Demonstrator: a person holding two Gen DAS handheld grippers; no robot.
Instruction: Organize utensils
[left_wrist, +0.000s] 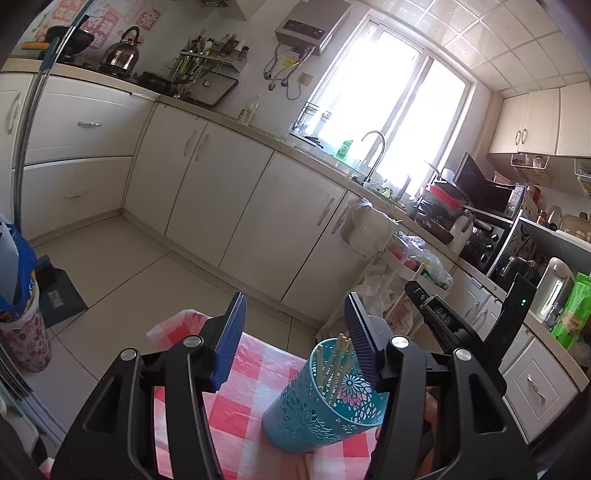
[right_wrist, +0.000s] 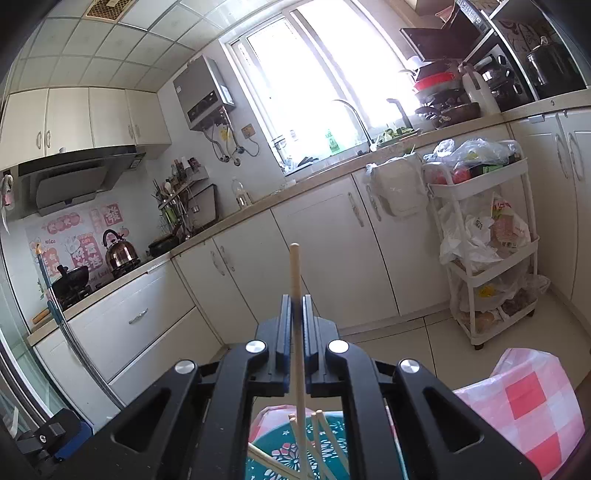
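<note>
Closest to us on the right, our right tool (right_wrist: 295, 306) has its jaws pinched tight on a single pale chopstick (right_wrist: 295, 273), which runs upright between the pads and sticks out above them. Its lower end drops toward the teal holder (right_wrist: 273, 454) just beneath the tool, where several more chopsticks (right_wrist: 321, 439) already lean inside.

From the left side, our left tool (left_wrist: 295, 332) stands about half open with nothing between its blue pads. The holder (left_wrist: 317, 402), a teal cup with cut-out flower patterns, sits tilted in that view on the red-and-white checked cloth (left_wrist: 243, 398) covering the counter, and it lies just below and beside the tool's right pad; whether the pad touches the cup we cannot tell. Pale chopsticks (left_wrist: 332, 365) poke up from its mouth. One or two more sticks (left_wrist: 306, 469) lie on the cloth at the bottom edge.

Just past the holder we see the right tool (left_wrist: 469, 317) as a dark shape raised above the counter.

Further off, the tiled floor (left_wrist: 147, 273) leads to white cabinets (left_wrist: 236, 206). A white trolley (right_wrist: 491, 258) stuffed with bags stands against them. Beyond are the sink tap (left_wrist: 373, 151), the bright window (left_wrist: 388, 103), and a kettle (left_wrist: 122, 51) on the stove.
</note>
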